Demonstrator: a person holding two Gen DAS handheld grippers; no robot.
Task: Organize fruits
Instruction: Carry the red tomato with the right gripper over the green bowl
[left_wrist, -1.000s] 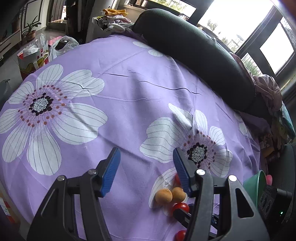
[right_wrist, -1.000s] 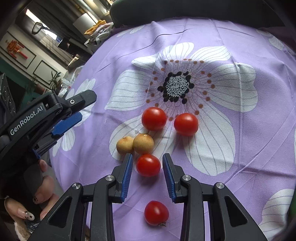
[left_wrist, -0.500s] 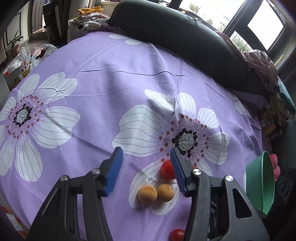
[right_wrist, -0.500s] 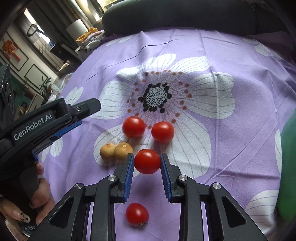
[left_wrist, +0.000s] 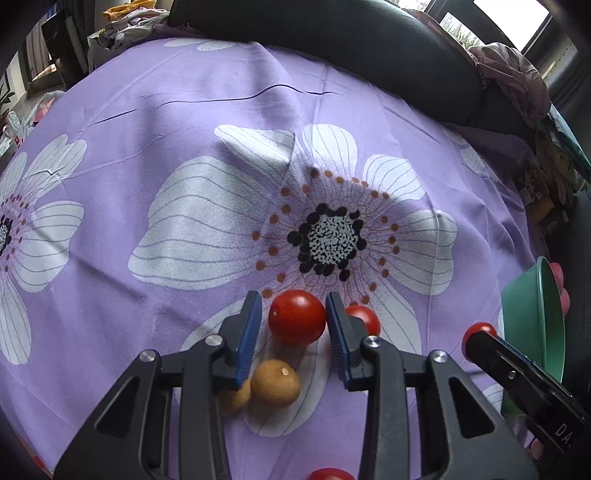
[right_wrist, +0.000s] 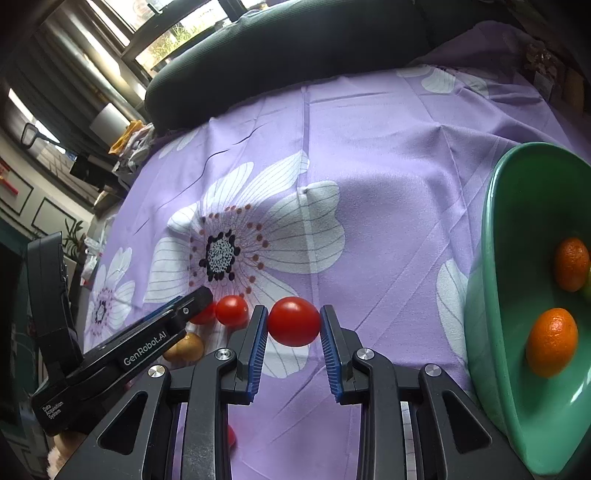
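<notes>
Tomato (right_wrist: 294, 322) pinched in my right gripper (right_wrist: 294, 345), lifted, near green bowl (right_wrist: 491, 295). Left gripper (left_wrist: 293, 334) has just been closing around second tomato (left_wrist: 296, 317) on cloth (left_wrist: 184, 147); pads not yet pressing. Skin smooth, soft: grip gently at widest part.

Home: floral bedsheet (left_wrist: 221, 110), clothes pile (left_wrist: 513, 70), houseplant (right_wrist: 74, 236).

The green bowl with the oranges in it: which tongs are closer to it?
Right. The right tongs, pinching a tomato, are just beside the green bowl; the left tongs sit farther away among the tomatoes.
</notes>
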